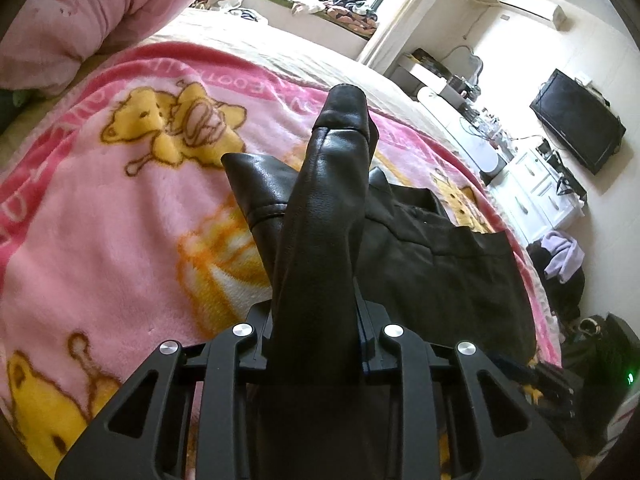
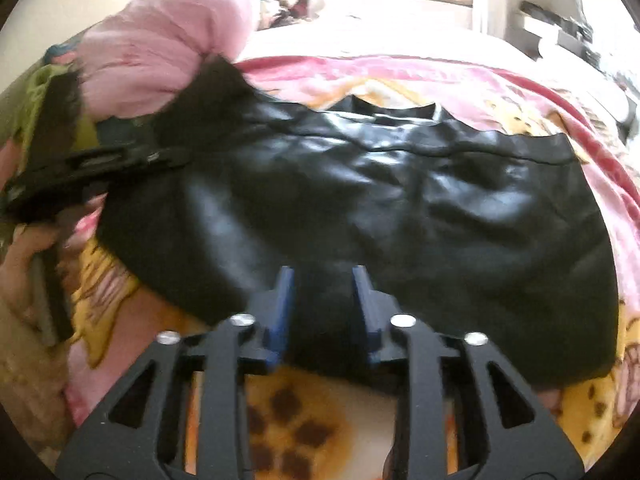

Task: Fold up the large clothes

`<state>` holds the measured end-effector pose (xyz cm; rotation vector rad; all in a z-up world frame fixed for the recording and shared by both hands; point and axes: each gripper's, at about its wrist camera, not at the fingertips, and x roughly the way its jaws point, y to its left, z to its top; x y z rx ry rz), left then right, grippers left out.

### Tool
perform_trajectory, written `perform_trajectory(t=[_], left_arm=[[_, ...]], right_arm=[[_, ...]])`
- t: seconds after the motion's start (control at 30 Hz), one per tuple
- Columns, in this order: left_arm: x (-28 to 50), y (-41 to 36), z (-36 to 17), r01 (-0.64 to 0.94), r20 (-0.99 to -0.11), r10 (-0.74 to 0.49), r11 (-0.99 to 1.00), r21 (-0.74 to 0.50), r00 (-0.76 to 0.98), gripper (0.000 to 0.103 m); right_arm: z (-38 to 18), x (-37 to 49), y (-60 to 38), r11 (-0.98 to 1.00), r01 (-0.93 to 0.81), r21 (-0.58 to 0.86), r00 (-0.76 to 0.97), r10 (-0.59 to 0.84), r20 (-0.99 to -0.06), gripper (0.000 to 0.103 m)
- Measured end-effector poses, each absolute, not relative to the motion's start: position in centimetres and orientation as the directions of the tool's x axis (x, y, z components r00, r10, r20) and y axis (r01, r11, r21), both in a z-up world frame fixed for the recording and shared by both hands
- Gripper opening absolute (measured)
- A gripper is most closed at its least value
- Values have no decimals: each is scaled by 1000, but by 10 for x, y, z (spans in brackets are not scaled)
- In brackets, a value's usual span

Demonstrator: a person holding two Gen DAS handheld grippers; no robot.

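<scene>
A black leather jacket (image 2: 360, 192) lies spread on a pink cartoon-bear blanket (image 1: 100, 208). In the left wrist view one sleeve (image 1: 328, 208) rises out of my left gripper (image 1: 318, 310), whose jaws are shut on it; the cuff stands up at the far end. The jacket's body (image 1: 440, 264) lies to the right. The right wrist view is blurred. There my right gripper (image 2: 324, 276) sits over the jacket's near hem, its blue fingers (image 2: 284, 304) apart with the hem between them and not pinched. The left gripper (image 2: 92, 168) shows at the left in a person's hand (image 2: 24, 264).
A rolled pink duvet (image 1: 72, 20) lies at the head of the bed. Beyond the bed's right edge stand a white dresser (image 1: 532, 188), a wall-mounted TV (image 1: 576, 120) and a heap of clothes (image 1: 560, 260) on the floor. A cluttered windowsill (image 1: 340, 8) runs along the back.
</scene>
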<state>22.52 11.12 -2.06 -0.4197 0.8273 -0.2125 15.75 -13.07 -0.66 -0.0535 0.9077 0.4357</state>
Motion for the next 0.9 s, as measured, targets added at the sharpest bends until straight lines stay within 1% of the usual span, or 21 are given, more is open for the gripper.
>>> perform_trajectory(t=[0.07, 0.17, 0.2, 0.23, 0.27, 0.33, 0.37, 0.4, 0.43, 0.47, 0.5, 0.53, 0.57, 0.67, 0.8, 0.9], left_arm=[[224, 111, -20, 21, -667, -343, 897, -441, 662, 26], [222, 108, -18, 26, -669, -342, 900, -435, 660, 25], [221, 106, -16, 30, -669, -334, 906, -422, 664, 25], [220, 105, -14, 32, -669, -333, 907, -420, 664, 25], [220, 106, -13, 33, -668, -336, 906, -423, 664, 25], [221, 105, -8, 44, -665, -344, 905, -424, 663, 25], [221, 103, -5, 50, -666, -342, 908, -417, 663, 25], [220, 102, -3, 56, -666, -341, 910, -410, 663, 24], [220, 100, 0, 64, -665, -343, 912, -405, 663, 24], [220, 99, 3, 72, -664, -345, 913, -402, 663, 24], [220, 98, 5, 75, -664, -346, 913, -402, 663, 24], [220, 97, 6, 78, -664, -348, 913, -401, 662, 24], [220, 96, 8, 81, -664, -350, 913, -401, 661, 24], [219, 95, 11, 86, -665, -350, 914, -396, 660, 24], [219, 93, 13, 91, -665, -349, 916, -390, 660, 24], [219, 93, 15, 95, -663, -362, 910, -403, 655, 24]], right_arm=[[-22, 153, -124, 908, -398, 128, 495, 330, -804, 31], [-40, 153, -115, 912, -405, 68, 515, 288, -807, 33], [-39, 152, -111, 911, -410, 38, 525, 270, -807, 37], [-35, 151, -108, 908, -419, 26, 533, 269, -803, 46], [-26, 144, -106, 899, -438, 24, 556, 291, -778, 48], [-14, 125, -103, 875, -483, 18, 604, 348, -717, 67], [-8, 116, -99, 861, -509, -3, 626, 367, -688, 71], [-5, 104, -91, 847, -530, -51, 654, 370, -660, 77], [-4, 95, -85, 836, -540, -97, 676, 362, -642, 81], [-7, 86, -73, 824, -543, -164, 707, 343, -618, 82], [-10, 81, -64, 814, -537, -223, 734, 320, -600, 85], [-14, 81, -52, 799, -534, -276, 753, 302, -584, 87], [-19, 76, -40, 778, -523, -347, 782, 277, -558, 87], [-33, 68, -12, 717, -485, -500, 839, 221, -497, 87], [-43, 76, 9, 673, -423, -607, 887, 170, -429, 87], [-45, 84, 14, 669, -390, -632, 905, 153, -397, 87]])
